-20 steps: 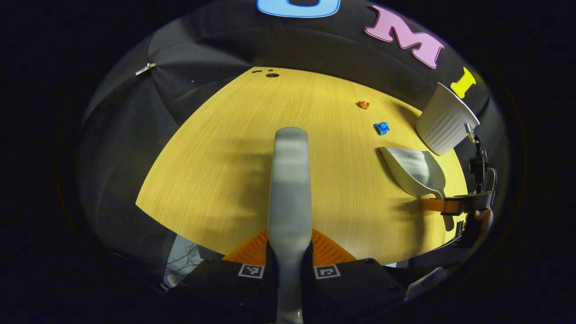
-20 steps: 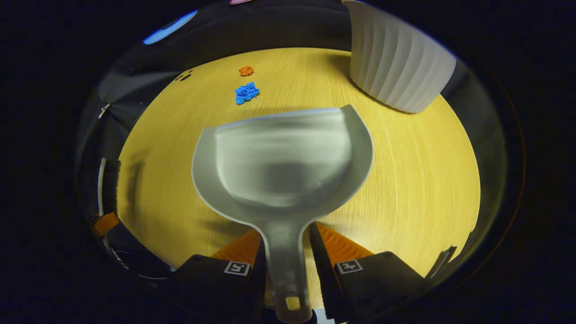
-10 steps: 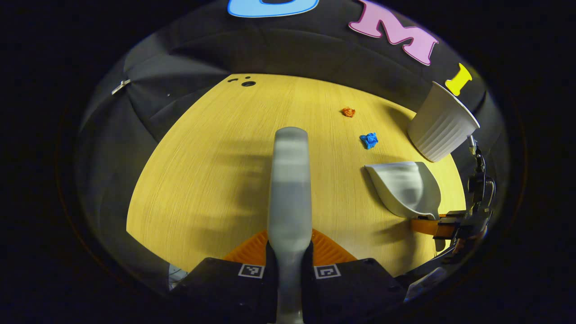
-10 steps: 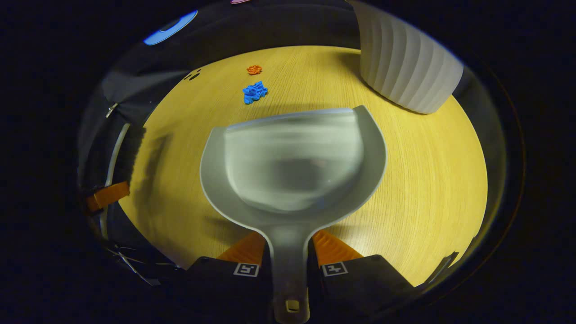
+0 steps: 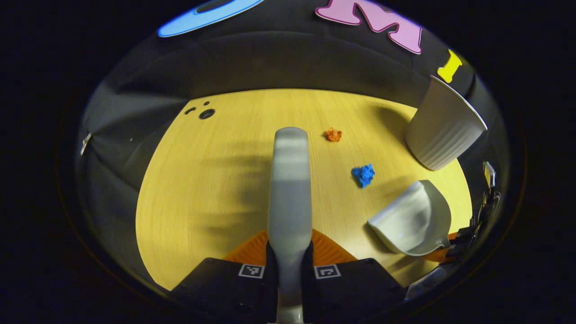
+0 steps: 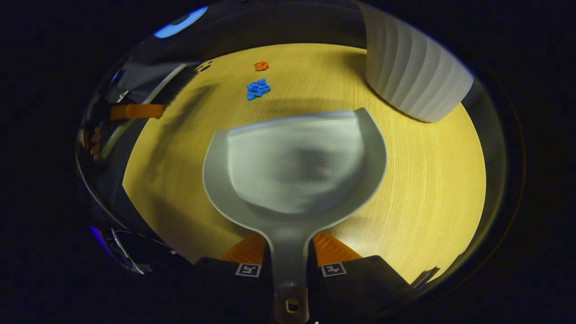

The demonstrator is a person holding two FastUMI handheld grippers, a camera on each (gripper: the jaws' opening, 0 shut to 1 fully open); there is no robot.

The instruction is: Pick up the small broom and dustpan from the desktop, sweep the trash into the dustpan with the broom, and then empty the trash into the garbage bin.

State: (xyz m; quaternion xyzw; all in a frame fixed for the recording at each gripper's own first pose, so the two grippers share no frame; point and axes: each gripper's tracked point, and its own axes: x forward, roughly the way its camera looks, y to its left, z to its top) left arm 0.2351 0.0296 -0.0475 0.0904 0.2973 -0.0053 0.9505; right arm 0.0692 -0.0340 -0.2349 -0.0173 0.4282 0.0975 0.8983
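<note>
The left gripper [image 5: 289, 254] had its fingers clamped on the broom [image 5: 290, 180] handle; the right gripper [image 6: 290, 263] gripped the dustpan [image 6: 294, 166] handle above the tabletop [image 6: 427, 180]. Blue trash [image 5: 363, 174] and orange trash [image 5: 333, 134] lay near the bin [image 5: 443, 126]. The right gripper view showed the broom's bristles.

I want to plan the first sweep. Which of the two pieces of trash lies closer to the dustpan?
The blue scrap lies closer to the dustpan. The smaller orange scrap sits beyond it, nearer the booth wall.
</note>
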